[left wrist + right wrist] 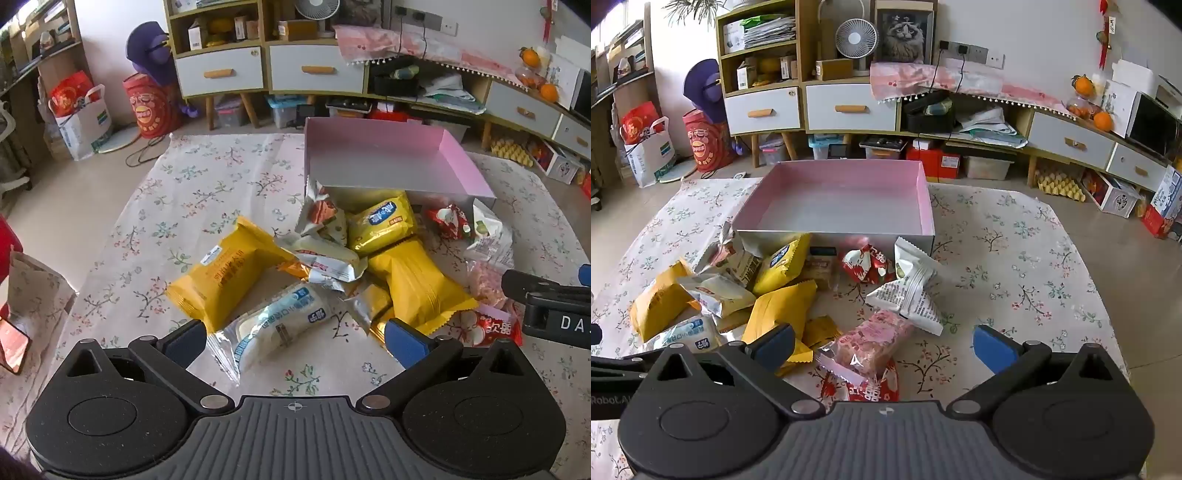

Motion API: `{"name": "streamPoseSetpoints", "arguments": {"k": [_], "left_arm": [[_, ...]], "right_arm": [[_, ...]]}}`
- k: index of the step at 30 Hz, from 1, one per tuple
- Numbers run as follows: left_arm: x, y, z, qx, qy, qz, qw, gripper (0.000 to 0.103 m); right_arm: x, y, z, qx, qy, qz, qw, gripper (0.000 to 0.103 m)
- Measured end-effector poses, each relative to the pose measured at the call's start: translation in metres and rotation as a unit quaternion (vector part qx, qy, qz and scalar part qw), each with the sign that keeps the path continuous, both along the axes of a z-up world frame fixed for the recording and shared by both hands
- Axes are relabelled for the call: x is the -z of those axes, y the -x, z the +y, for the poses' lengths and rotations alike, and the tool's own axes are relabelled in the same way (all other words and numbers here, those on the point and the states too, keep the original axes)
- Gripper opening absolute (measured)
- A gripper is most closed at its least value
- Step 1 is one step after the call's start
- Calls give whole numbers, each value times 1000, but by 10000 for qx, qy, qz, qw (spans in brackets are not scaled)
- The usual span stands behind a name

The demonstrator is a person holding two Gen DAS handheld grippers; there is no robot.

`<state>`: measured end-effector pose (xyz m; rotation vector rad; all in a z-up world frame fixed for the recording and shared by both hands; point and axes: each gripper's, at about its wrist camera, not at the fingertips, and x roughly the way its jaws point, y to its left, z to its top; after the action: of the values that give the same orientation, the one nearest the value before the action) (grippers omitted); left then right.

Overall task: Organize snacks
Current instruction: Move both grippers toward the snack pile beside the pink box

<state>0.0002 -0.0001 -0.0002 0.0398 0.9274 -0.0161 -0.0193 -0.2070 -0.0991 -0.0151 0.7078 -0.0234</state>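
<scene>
A heap of snack packets lies on a floral cloth in front of an empty pink box (388, 162) (846, 199). My left gripper (295, 338) is open above a white and blue packet (273, 325), with a yellow packet (221, 280) just beyond its left finger. My right gripper (884, 345) is open too, and a clear pink packet (871, 339) lies between its fingers without either pad pressing it. Under that lies a red packet (875, 387). A white printed packet (912, 295) and more yellow packets (779, 306) lie further off. The right gripper's body (550, 306) shows at the right edge of the left wrist view.
The floral cloth (1015, 258) covers the work surface, bare to the right of the heap. A phone (13, 345) leans at the cloth's left edge. Cabinets with drawers (849, 107), bags (83, 122) and boxes (1115, 195) stand on the floor beyond.
</scene>
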Motion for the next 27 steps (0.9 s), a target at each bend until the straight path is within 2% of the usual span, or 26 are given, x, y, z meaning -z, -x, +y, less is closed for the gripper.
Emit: {"name": "streamPoseSetpoints", "arguments": {"k": [8,12,14,27], "left_arm": [[-1,-1,5,24,81,9,10000,103],[1,-7,11,12,1,-11,10000,103],[1,-10,16,16,23,6,10000,103],[1,-2,5,-27,-120,-52,9999,103]], "right_arm": [[1,0,2,-8,29,15,10000,88],[-3,-1,0,-6,35,28,10000,88],[4,0,4,-17,37,31,10000,88],[0,-2,3,-40,19,77,10000,88]]}}
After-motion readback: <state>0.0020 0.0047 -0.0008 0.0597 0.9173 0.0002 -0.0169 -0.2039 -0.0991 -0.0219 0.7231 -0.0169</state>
